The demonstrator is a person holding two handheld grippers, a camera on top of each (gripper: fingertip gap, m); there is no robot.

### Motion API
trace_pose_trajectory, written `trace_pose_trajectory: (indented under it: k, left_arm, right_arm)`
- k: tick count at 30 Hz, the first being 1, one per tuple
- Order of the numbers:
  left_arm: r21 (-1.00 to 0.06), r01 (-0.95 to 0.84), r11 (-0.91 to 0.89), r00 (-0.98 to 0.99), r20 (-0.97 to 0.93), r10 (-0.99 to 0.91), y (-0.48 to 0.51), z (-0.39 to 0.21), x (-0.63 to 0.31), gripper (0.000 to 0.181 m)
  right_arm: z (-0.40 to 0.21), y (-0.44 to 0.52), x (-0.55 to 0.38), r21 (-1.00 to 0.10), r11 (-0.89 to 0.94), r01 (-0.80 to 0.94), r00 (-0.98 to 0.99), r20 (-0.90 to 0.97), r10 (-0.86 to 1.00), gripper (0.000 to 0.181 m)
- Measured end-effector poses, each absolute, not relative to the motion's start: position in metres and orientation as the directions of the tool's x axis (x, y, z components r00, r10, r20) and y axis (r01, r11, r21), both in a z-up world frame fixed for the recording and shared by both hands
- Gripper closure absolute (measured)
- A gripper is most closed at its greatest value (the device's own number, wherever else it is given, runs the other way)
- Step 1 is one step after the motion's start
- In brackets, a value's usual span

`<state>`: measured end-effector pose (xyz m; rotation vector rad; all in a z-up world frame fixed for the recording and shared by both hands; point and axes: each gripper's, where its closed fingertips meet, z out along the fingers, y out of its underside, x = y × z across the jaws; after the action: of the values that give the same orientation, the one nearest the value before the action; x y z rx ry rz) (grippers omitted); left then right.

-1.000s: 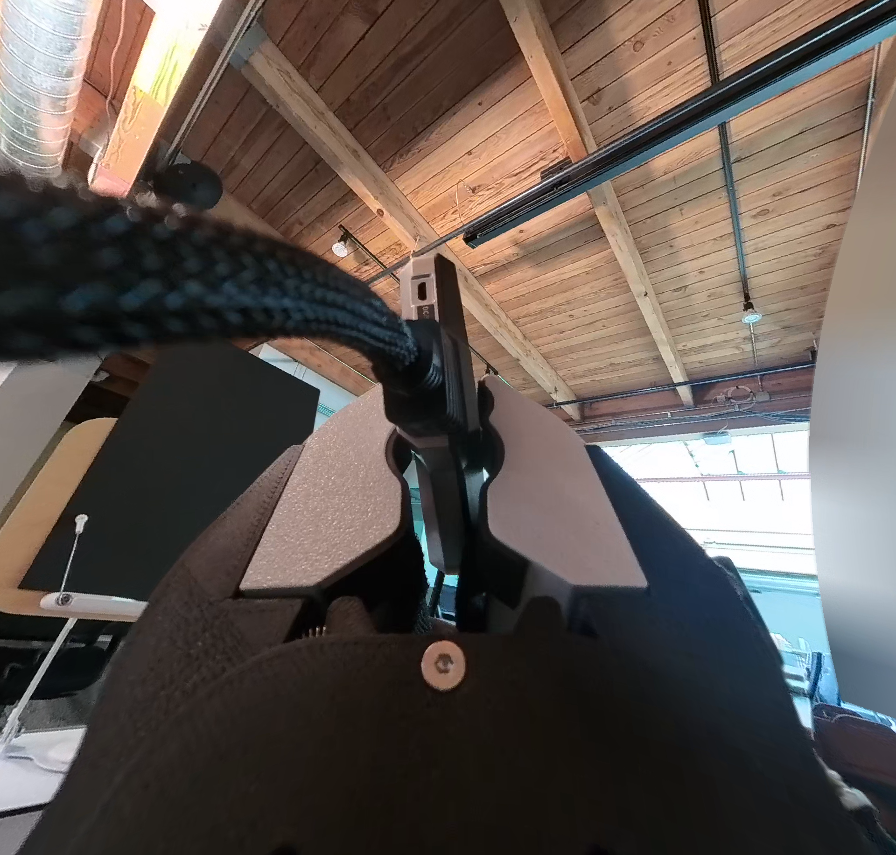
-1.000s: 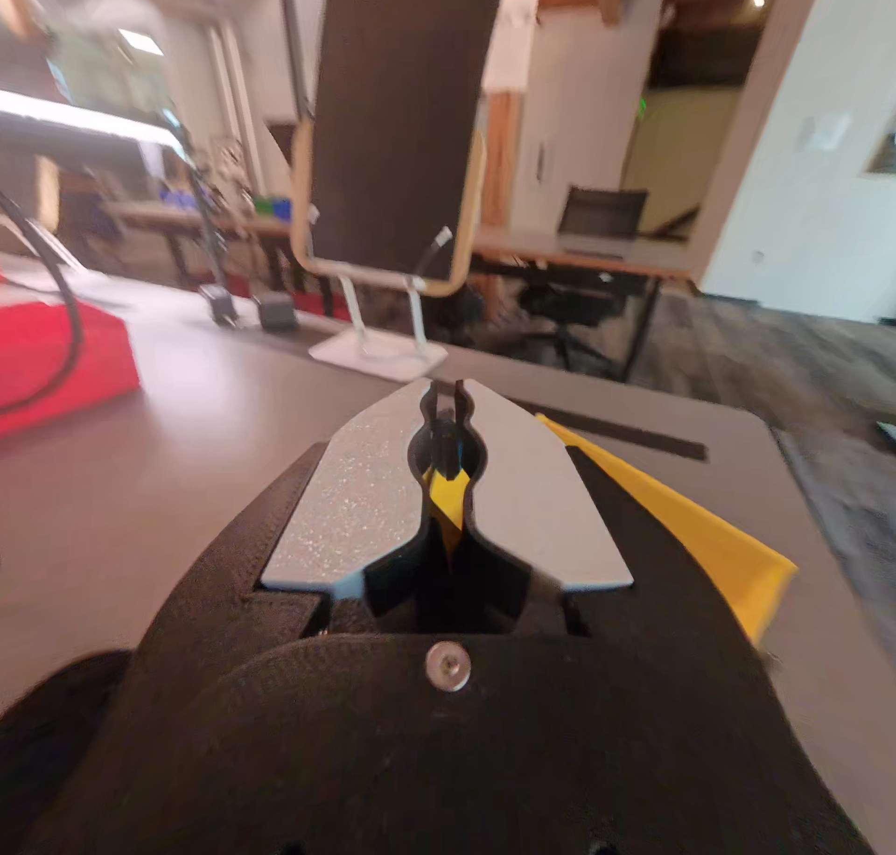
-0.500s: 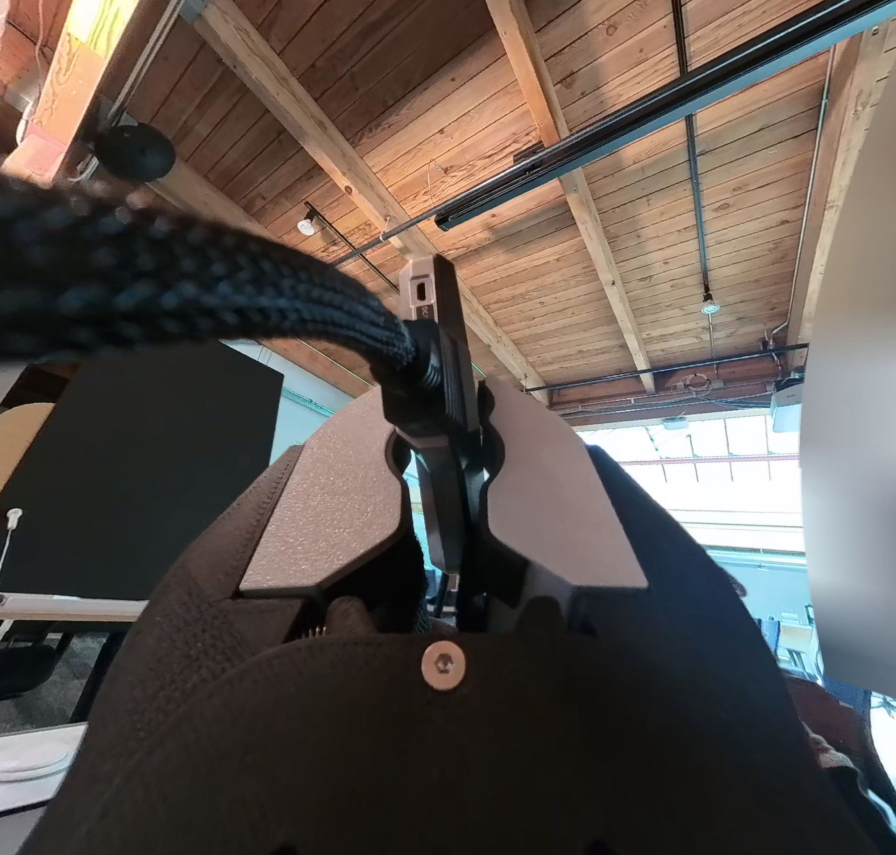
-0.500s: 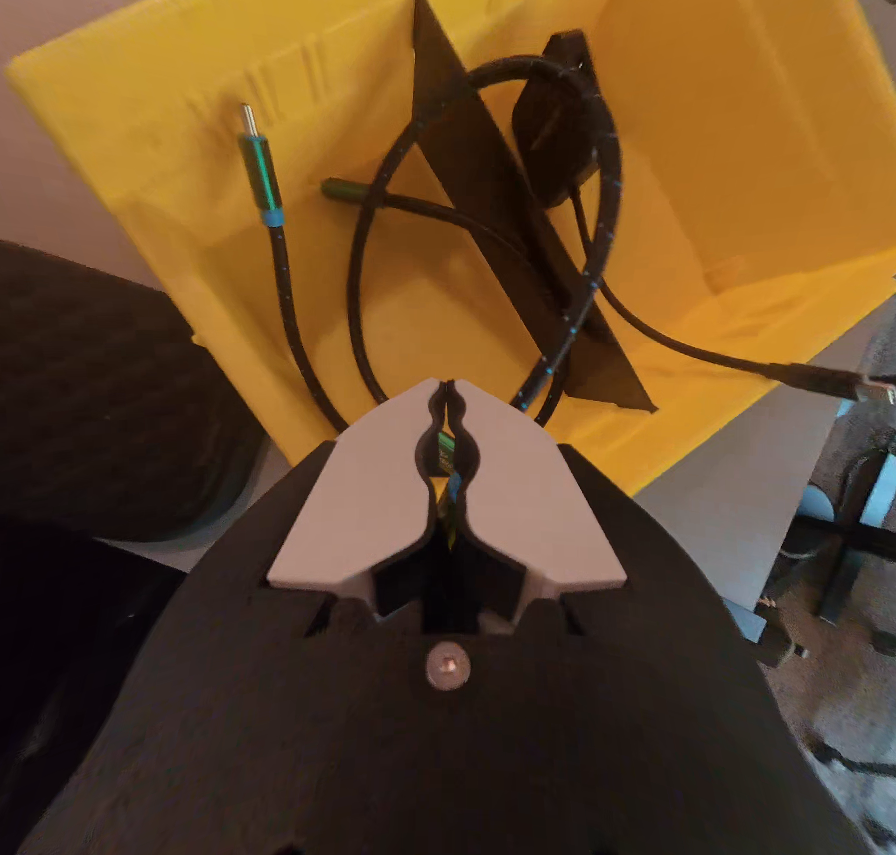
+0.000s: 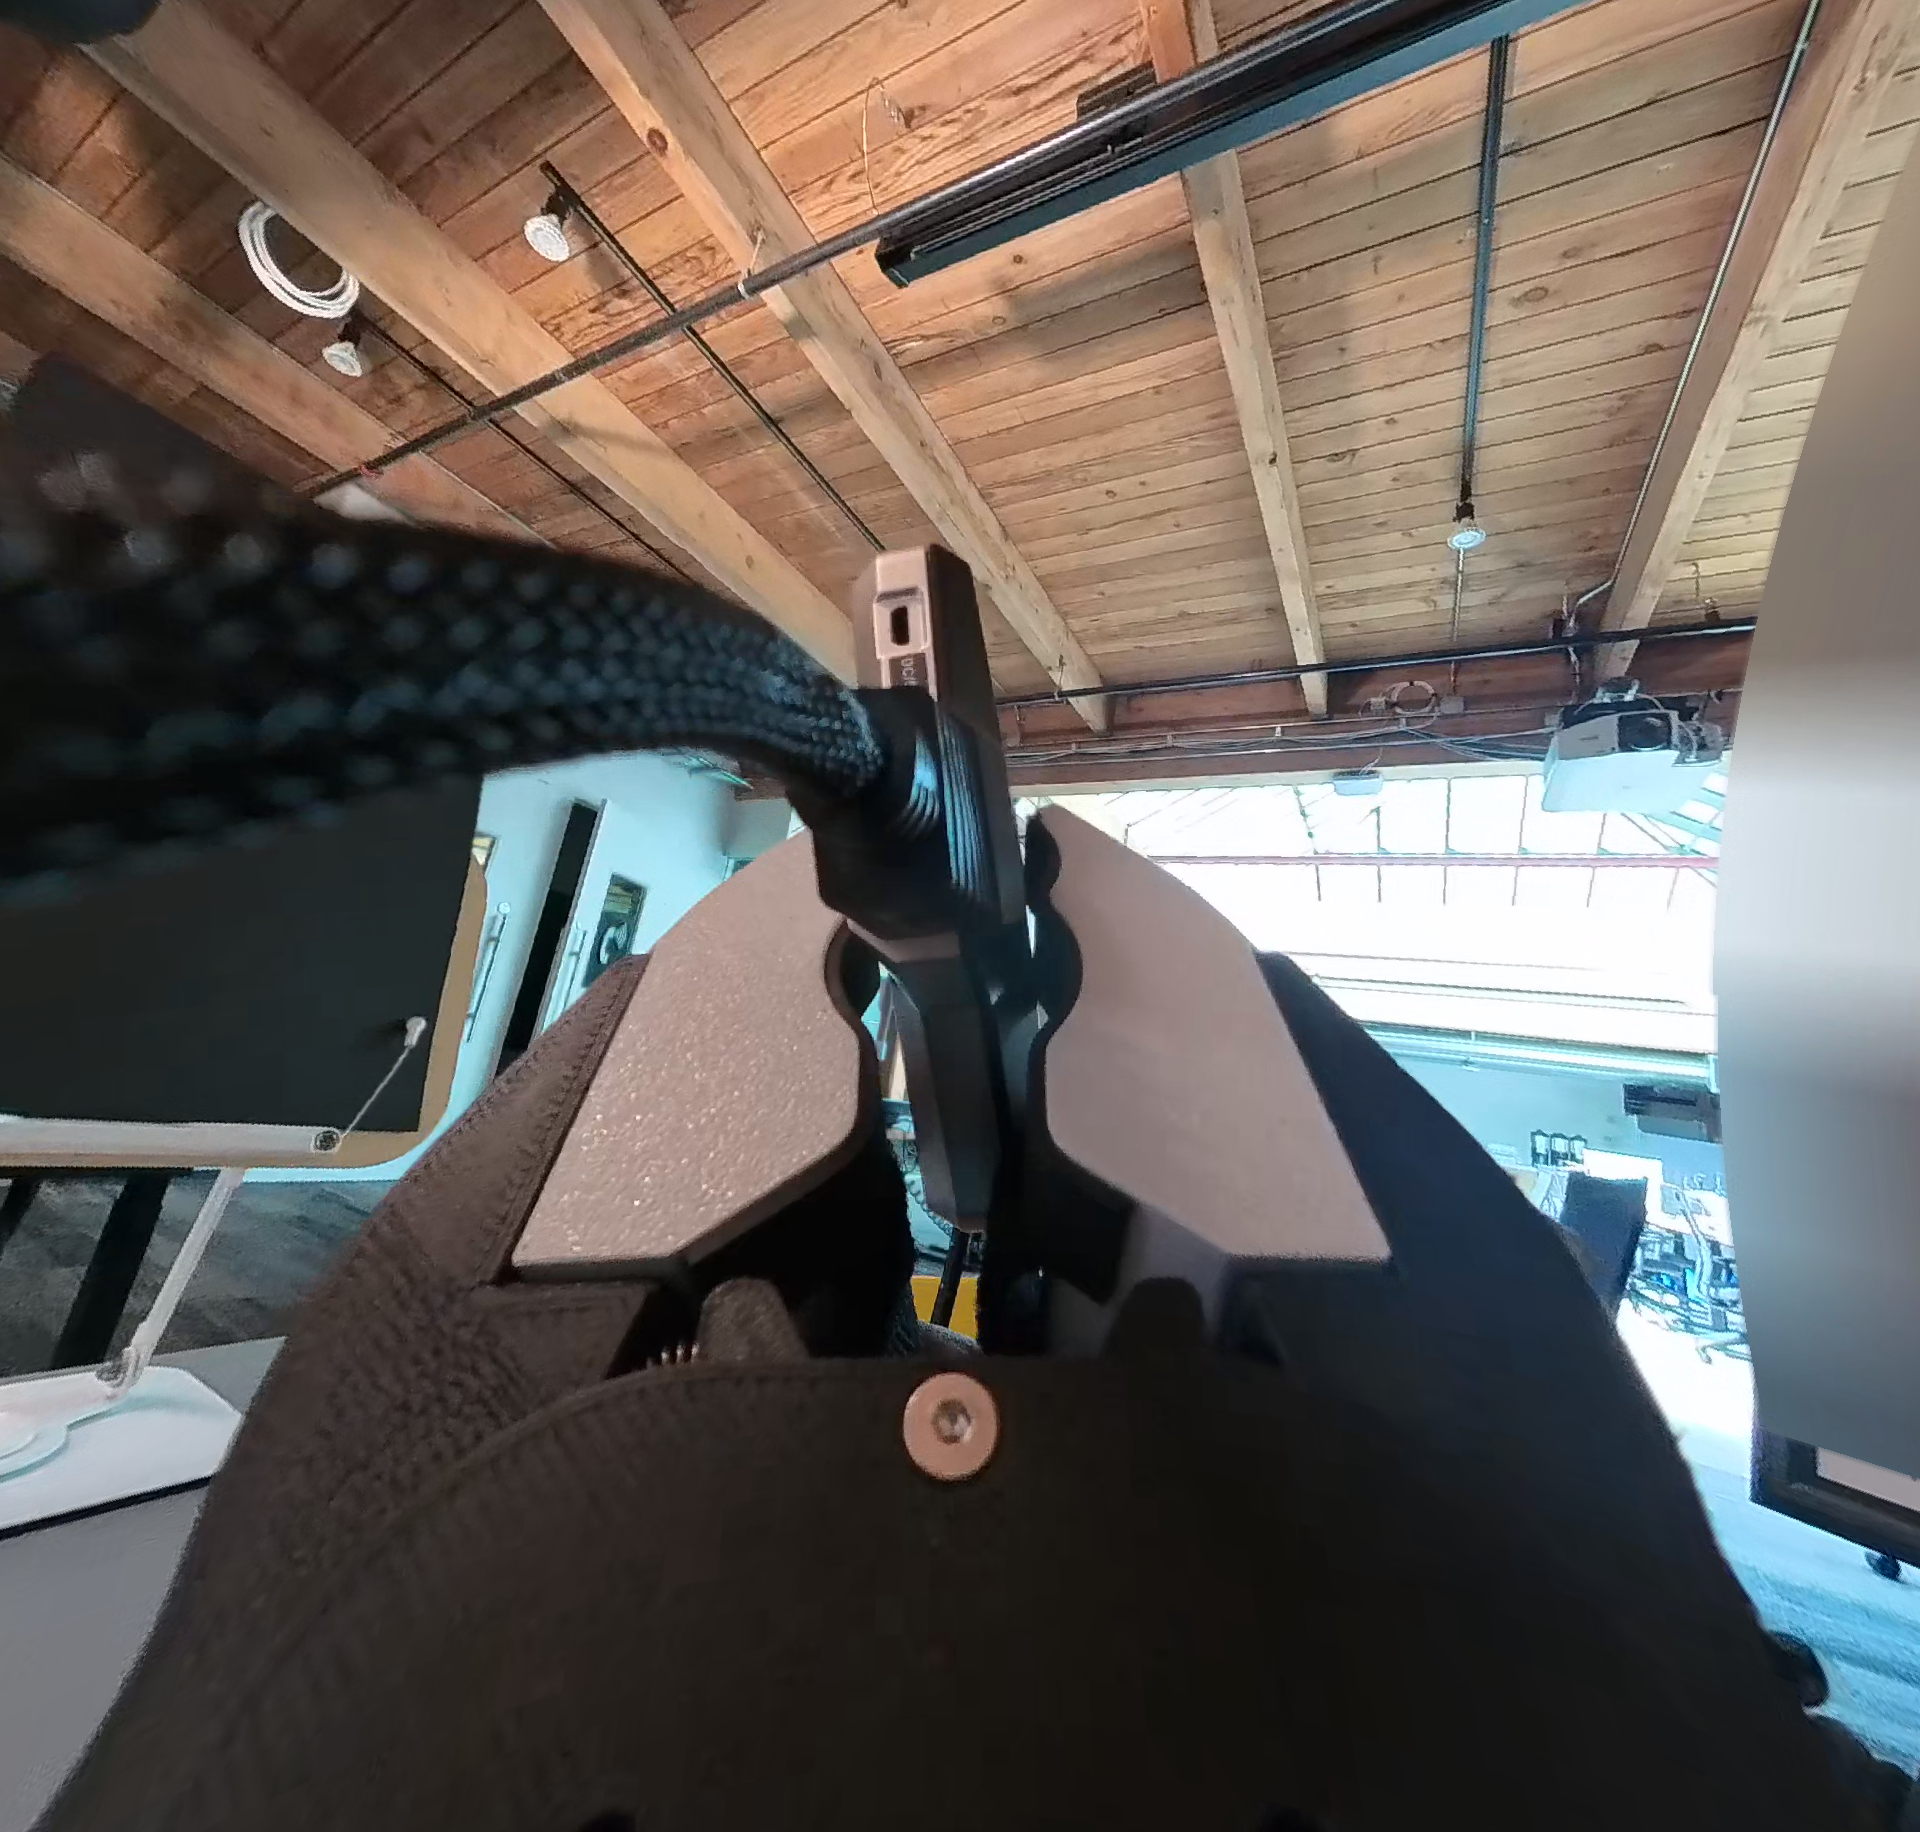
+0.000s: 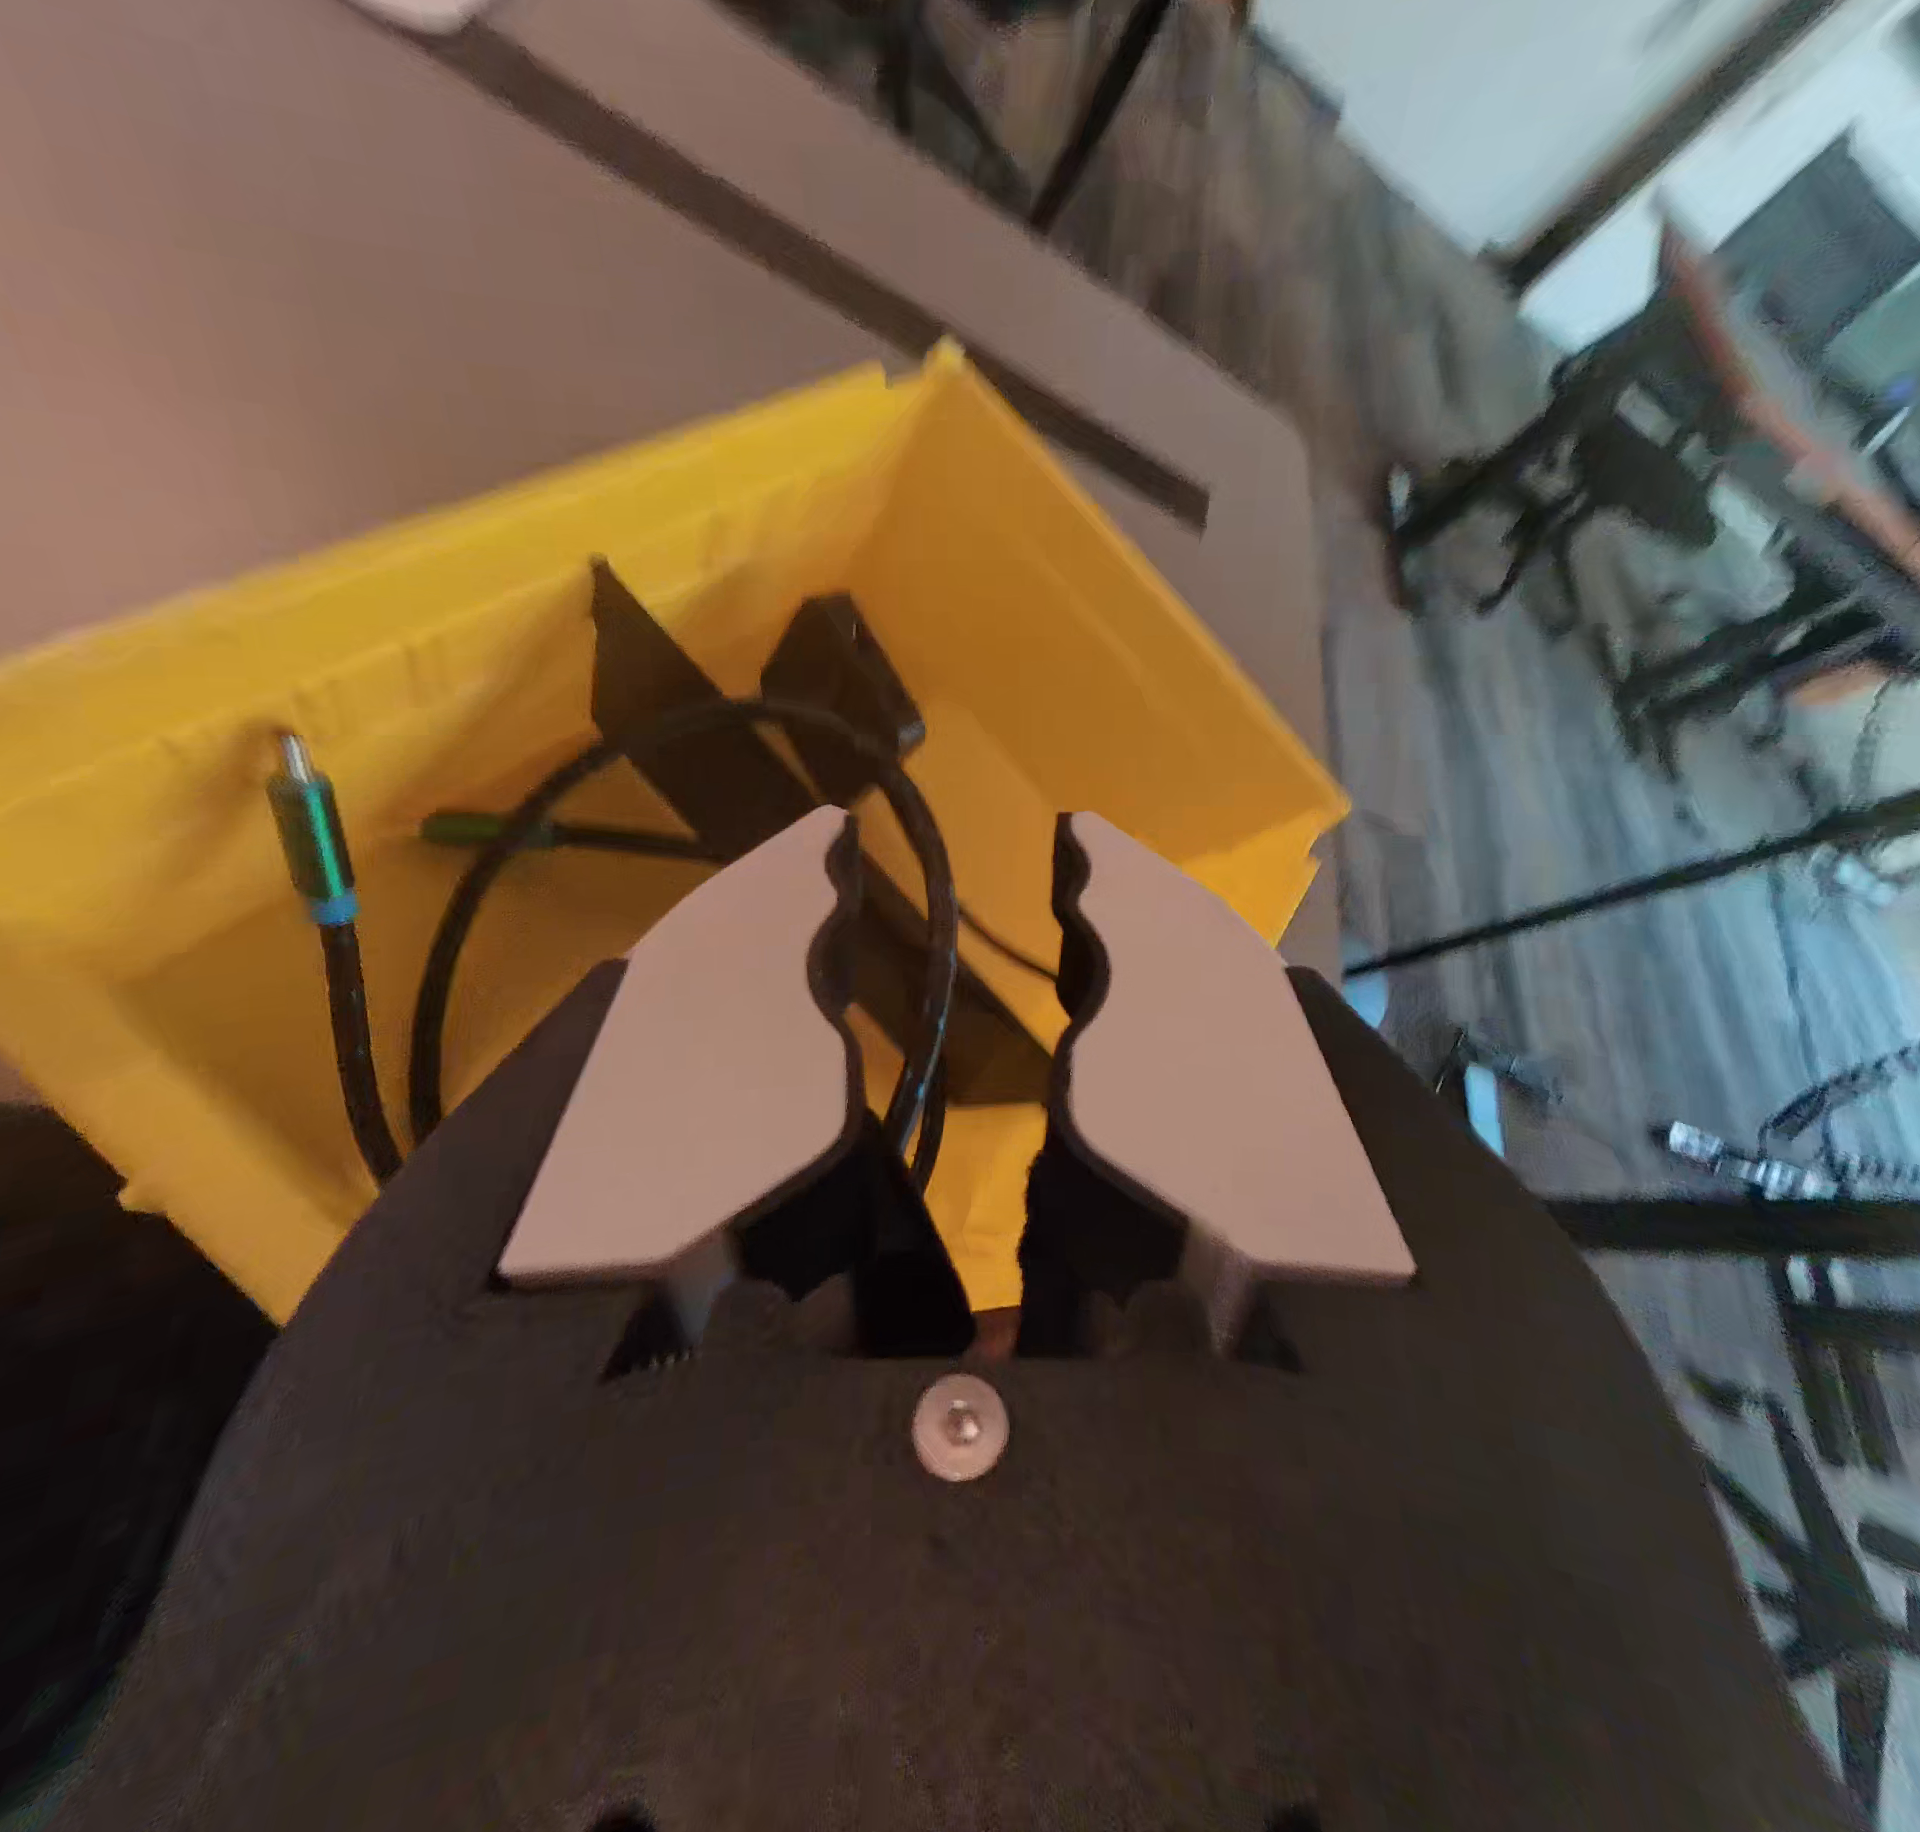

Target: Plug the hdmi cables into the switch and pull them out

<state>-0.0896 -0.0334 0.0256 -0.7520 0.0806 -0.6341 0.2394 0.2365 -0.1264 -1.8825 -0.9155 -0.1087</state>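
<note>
In the left wrist view my left gripper (image 5: 971, 852) points up at the wooden ceiling and is shut on the HDMI switch (image 5: 930, 639), a thin dark slab seen edge-on. A thick black braided HDMI cable (image 5: 499, 660) is plugged into the switch's left side through its black plug (image 5: 914, 806). In the right wrist view my right gripper (image 6: 956, 826) is open and empty above a yellow bin (image 6: 1049, 577). A looped thin black cable (image 6: 935, 920) lies in the bin, seen through the gap between the fingers. A green-ended cable (image 6: 307, 837) lies at the bin's left.
The bin has a black divider (image 6: 665, 702) and a small black box (image 6: 842, 681) in it. It stands near the corner of a grey table (image 6: 312, 224). Chairs and floor lie to the right (image 6: 1662, 535). A black panel on a white stand (image 5: 208, 972) is at left.
My right gripper swung from looking across the table to looking down into the yellow bin, then opened; the thin cable that sat between its fingers now lies loose. My left gripper kept hold and turned slightly.
</note>
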Motion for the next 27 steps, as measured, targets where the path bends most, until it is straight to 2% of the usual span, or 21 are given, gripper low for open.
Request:
trace_pose_trajectory:
  k: [3,7,9,12,14,15,16,17,18,20,21,22,23,26,27]
  left_arm:
    - [-0.662,0.504,0.555,0.811,0.140,-0.569,-0.035,0.027,-0.086,0.157]
    - [-0.673,0.521,0.525,0.788,0.143,-0.598,-0.034,0.026,-0.081,0.157]
    - [-0.669,0.546,0.504,0.767,0.156,-0.623,-0.033,0.026,-0.079,0.157]
    - [-0.639,0.614,0.463,0.715,0.203,-0.669,-0.032,0.025,-0.081,0.157]
    - [-0.601,0.668,0.439,0.672,0.233,-0.703,-0.033,0.024,-0.083,0.157]
    - [-0.581,0.694,0.425,0.647,0.245,-0.722,-0.033,0.024,-0.082,0.157]
    - [-0.560,0.720,0.409,0.621,0.257,-0.740,-0.033,0.024,-0.082,0.157]
    - [-0.541,0.743,0.395,0.597,0.267,-0.757,-0.034,0.023,-0.080,0.157]
    - [-0.522,0.761,0.386,0.577,0.273,-0.770,-0.036,0.023,-0.079,0.157]
    - [-0.490,0.782,0.386,0.556,0.268,-0.787,-0.040,0.024,-0.073,0.157]
    - [-0.480,0.787,0.387,0.548,0.259,-0.795,-0.042,0.024,-0.069,0.157]
    - [-0.476,0.791,0.385,0.540,0.248,-0.804,-0.045,0.024,-0.064,0.157]
    - [-0.475,0.794,0.379,0.531,0.238,-0.814,-0.047,0.024,-0.058,0.157]
    - [-0.503,0.785,0.362,0.517,0.210,-0.830,-0.052,0.022,-0.036,0.157]
    - [-0.522,0.773,0.361,0.522,0.199,-0.829,-0.052,0.020,-0.028,0.157]
  right_arm:
    - [-0.169,0.235,0.252,-0.592,-0.385,0.708,0.682,0.432,0.590,0.175]
    - [-0.206,0.233,0.252,-0.445,-0.474,0.760,0.642,0.405,0.651,0.175]
    - [-0.200,0.236,0.247,-0.464,-0.447,0.765,0.635,0.426,0.644,0.171]
    - [-0.153,0.236,0.219,-0.662,-0.295,0.688,0.674,0.433,0.599,0.158]
    - [-0.094,0.216,0.176,-0.853,-0.024,0.521,0.676,0.395,0.623,0.156]
    - [-0.059,0.192,0.150,-0.930,0.131,0.343,0.652,0.336,0.679,0.154]
    - [-0.023,0.158,0.127,-0.962,0.249,0.109,0.587,0.265,0.765,0.153]
    - [0.010,0.116,0.111,-0.939,0.308,-0.150,0.475,0.205,0.856,0.152]
    - [0.038,0.074,0.107,-0.866,0.297,-0.402,0.350,0.154,0.924,0.153]
    - [0.063,0.015,0.114,-0.645,0.143,-0.751,0.147,0.048,0.988,0.157]
    - [0.059,-0.001,0.112,-0.555,0.053,-0.830,0.074,-0.015,0.997,0.161]
    - [0.049,-0.011,0.099,-0.524,-0.034,-0.851,0.003,-0.070,0.998,0.164]
    - [0.037,-0.021,0.078,-0.550,-0.109,-0.828,-0.062,-0.103,0.993,0.161]
    - [0.006,-0.038,0.017,-0.699,-0.237,-0.675,-0.179,-0.157,0.971,0.133]
    - [0.005,-0.039,0.009,-0.709,-0.284,-0.646,-0.223,-0.181,0.958,0.126]
